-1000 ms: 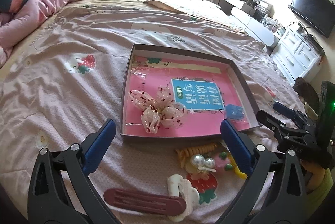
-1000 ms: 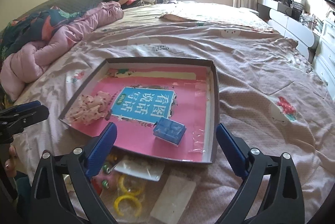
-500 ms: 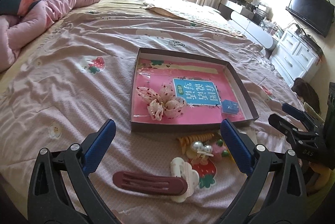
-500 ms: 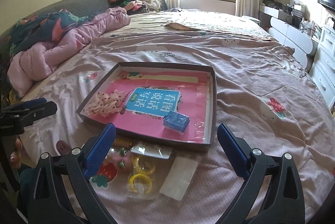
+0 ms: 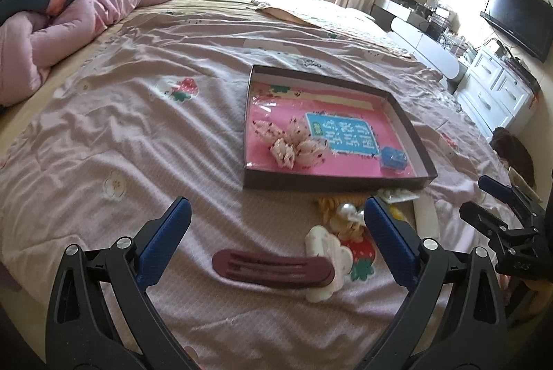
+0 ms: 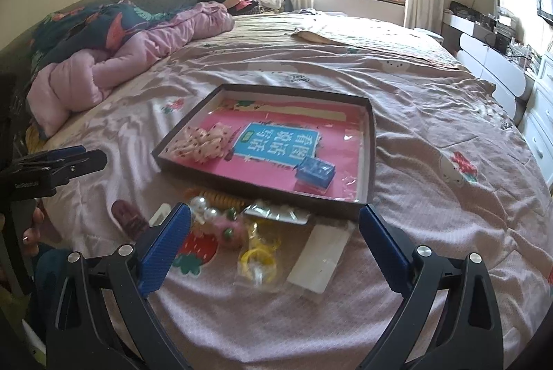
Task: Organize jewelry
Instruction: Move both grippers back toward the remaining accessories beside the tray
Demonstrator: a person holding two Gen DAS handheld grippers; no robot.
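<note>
A shallow dark box point(image 5: 331, 182) point(image 6: 370, 142) with a pink lining lies on the bed. In it are a speckled fabric bow point(image 5: 288, 143) point(image 6: 204, 142) and a small blue box point(image 5: 393, 158) point(image 6: 316, 172). In front of it lie a maroon hair clip point(image 5: 273, 268) point(image 6: 129, 219), a white cloud clip point(image 5: 325, 249), a strawberry clip point(image 5: 359, 254) point(image 6: 198, 249), pearls point(image 6: 202, 209), yellow rings in a bag point(image 6: 257, 261) and a white packet point(image 6: 321, 257). My left gripper point(image 5: 276, 228) is open above the maroon clip. My right gripper point(image 6: 274, 231) is open above the pile.
A pink quilt point(image 5: 69, 21) is bunched at the bed's left. White drawers point(image 5: 497, 90) and a TV point(image 5: 518, 17) stand to the right. The pink sheet point(image 5: 138, 145) spreads around the box.
Both grippers have drawn back and up from the box, so the box looks smaller and more of the clip pile shows. Both stay open and empty.
</note>
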